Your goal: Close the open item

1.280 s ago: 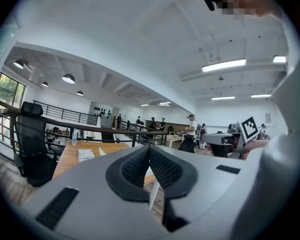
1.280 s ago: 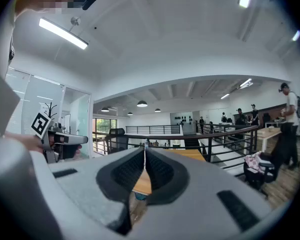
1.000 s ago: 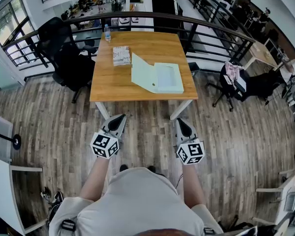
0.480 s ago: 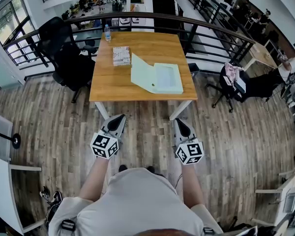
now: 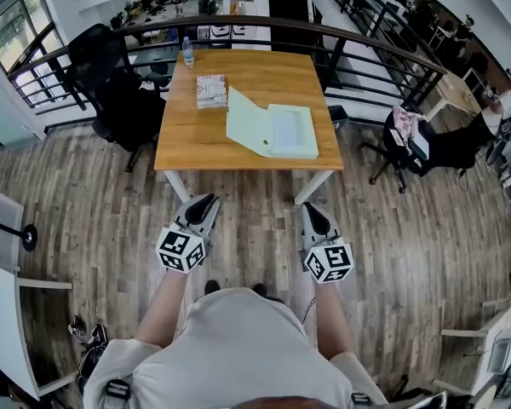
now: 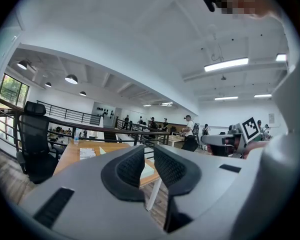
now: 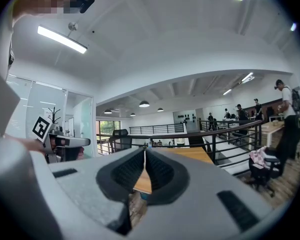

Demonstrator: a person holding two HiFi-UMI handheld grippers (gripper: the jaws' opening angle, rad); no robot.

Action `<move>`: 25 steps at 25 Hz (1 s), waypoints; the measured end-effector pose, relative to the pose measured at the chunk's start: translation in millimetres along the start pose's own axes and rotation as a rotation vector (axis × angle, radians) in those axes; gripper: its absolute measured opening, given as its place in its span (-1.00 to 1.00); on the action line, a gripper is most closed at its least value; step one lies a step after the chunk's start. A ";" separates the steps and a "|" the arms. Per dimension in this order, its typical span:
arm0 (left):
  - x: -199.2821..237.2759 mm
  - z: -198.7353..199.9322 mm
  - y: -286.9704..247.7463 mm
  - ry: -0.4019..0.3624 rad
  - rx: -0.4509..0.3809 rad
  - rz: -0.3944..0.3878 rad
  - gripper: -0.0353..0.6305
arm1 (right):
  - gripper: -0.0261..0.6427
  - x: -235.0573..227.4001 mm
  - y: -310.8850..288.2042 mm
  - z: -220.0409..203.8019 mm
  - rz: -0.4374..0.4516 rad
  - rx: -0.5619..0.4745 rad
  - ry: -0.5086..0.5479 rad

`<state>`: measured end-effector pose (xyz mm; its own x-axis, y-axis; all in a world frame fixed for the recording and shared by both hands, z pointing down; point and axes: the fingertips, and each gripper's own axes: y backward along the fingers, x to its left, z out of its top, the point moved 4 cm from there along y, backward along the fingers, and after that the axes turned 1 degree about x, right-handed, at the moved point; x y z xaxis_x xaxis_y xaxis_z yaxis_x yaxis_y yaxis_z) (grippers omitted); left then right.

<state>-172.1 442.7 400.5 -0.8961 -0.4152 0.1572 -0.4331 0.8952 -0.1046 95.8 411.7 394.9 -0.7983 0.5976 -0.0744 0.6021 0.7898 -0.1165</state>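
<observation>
A pale green folder point(image 5: 272, 132) lies open on the wooden table point(image 5: 187, 147), its cover point(image 5: 245, 119) tilted up on the left side. Both grippers hang over the floor in front of the table, well short of it. My left gripper point(image 5: 206, 203) points at the table's front left; its jaws have just been opening and now stand a little apart point(image 6: 149, 156) with nothing between them. My right gripper point(image 5: 310, 213) points at the front right, and its pads meet at the tips point(image 7: 144, 153) with nothing held.
A small patterned book point(image 5: 210, 91) and a water bottle point(image 5: 187, 53) sit on the table's far left. A black office chair point(image 5: 111, 79) stands left of the table. A dark railing point(image 5: 358, 45) runs behind it. People and desks lie beyond.
The left gripper's jaws have parted slightly. Both hands stay where they were, and the folder has not moved.
</observation>
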 end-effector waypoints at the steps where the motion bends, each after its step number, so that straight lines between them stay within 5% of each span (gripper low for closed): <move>1: -1.1 -0.7 -1.0 0.000 0.001 0.002 -0.74 | -0.89 -1.5 0.0 -0.8 0.002 0.001 -0.001; 25: -55.3 -19.1 -55.8 0.002 0.013 0.126 -0.53 | -0.89 -95.9 8.9 -22.4 0.066 0.062 -0.022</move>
<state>-96.5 418.8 416.4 -0.9434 -0.2986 0.1444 -0.3179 0.9382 -0.1367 178.0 364.5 423.2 -0.7576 0.6441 -0.1056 0.6519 0.7387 -0.1714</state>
